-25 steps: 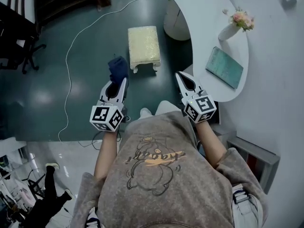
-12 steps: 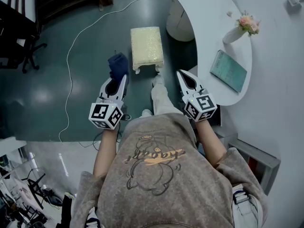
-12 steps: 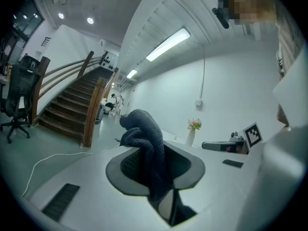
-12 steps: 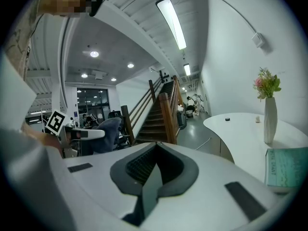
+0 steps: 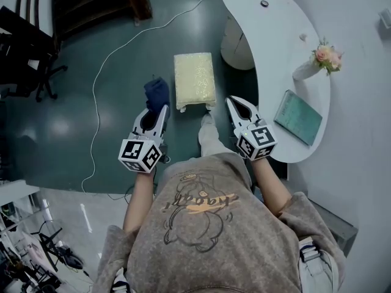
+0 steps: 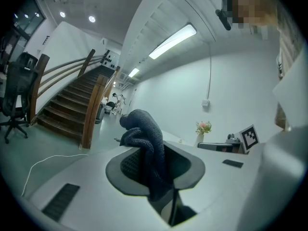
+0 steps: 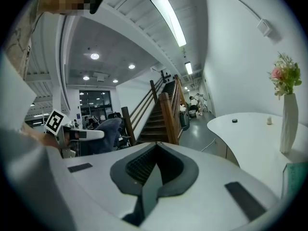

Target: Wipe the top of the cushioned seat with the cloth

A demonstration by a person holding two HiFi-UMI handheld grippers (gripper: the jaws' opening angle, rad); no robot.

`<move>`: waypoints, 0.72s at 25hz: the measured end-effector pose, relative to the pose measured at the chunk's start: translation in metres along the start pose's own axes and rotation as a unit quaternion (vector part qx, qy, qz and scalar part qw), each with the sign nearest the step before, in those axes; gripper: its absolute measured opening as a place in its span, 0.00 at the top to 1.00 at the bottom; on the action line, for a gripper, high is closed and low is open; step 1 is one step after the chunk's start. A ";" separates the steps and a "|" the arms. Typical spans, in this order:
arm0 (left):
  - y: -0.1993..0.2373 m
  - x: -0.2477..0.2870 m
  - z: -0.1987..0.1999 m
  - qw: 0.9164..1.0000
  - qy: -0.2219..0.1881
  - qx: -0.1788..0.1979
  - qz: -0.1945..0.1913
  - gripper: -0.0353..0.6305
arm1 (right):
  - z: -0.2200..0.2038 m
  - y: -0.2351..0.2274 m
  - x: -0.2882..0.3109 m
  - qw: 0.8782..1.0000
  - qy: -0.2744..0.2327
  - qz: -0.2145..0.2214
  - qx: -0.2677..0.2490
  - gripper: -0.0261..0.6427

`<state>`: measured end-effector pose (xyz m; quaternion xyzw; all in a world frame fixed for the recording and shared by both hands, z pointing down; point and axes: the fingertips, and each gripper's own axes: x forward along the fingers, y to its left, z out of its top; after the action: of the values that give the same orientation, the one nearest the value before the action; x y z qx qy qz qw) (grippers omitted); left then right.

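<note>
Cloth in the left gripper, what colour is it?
Dark navy blue. The cloth shows best in the left gripper view.

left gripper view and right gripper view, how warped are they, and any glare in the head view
Left gripper view: strong fisheye bend and black corners, yet the cloth between the jaws is sharp. Right gripper view: the same curved walls, and the ceiling light blows out white. Head view: soft glare patches on the floor, while the cushioned seat is evenly lit.
</note>
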<state>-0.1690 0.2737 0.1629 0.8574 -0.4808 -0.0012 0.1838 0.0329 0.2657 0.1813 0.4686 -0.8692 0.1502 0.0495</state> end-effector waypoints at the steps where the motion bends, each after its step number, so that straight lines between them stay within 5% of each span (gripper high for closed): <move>1: 0.002 0.010 0.005 1.000 0.000 0.001 0.001 0.82 | 0.005 -0.007 0.008 1.000 0.000 0.002 0.001 0.96; 18: 0.043 0.156 0.052 0.999 -0.004 -0.006 0.054 0.82 | 0.054 -0.123 0.124 0.998 0.015 0.054 0.006 0.96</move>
<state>-0.1300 0.1087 0.1550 0.8289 -0.5272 0.0025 0.1868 0.0692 0.0862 0.1849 0.4191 -0.8913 0.1651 0.0519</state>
